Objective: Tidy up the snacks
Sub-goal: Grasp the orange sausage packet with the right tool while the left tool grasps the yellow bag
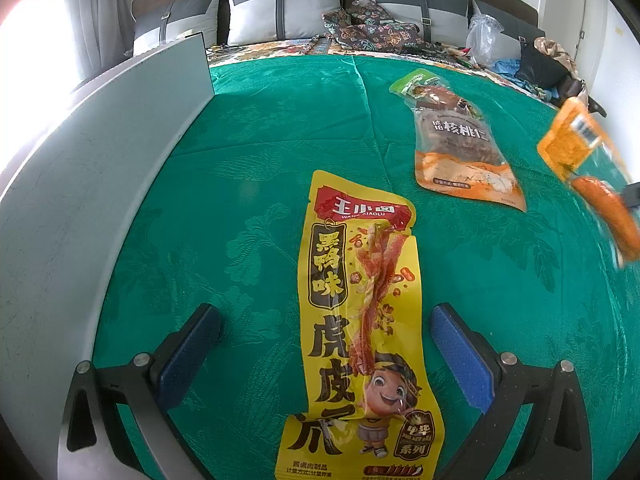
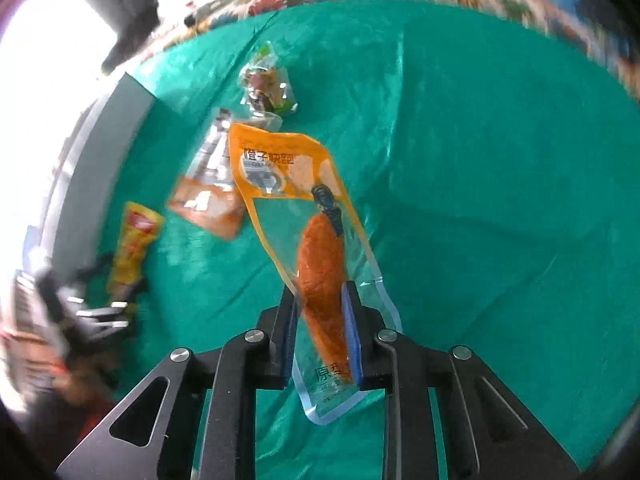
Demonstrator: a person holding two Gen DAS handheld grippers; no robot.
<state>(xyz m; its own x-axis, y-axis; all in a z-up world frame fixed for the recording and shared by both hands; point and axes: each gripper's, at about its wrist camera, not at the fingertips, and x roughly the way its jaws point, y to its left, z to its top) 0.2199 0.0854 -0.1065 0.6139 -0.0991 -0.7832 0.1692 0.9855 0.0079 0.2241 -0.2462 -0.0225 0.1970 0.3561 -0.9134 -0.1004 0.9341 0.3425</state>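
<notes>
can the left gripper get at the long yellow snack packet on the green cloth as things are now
Probably yes. The left gripper is open, and the long yellow snack packet lies flat on the green cloth between its fingers, with nothing on top. The grey board stands off to the side.

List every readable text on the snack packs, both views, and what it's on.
"王小卤", "WANG XIAOLU", "黑鸭味", "虎皮凤爪": yellow packet between the open left fingers.
"核桃仁": brown and orange packet.
"橙子快跑": orange packet clamped in the right gripper.
"原": clear lower end of that same packet; the rest of the line is cut off.
Too small or blurred: fine print on all packets, green packet.
</notes>
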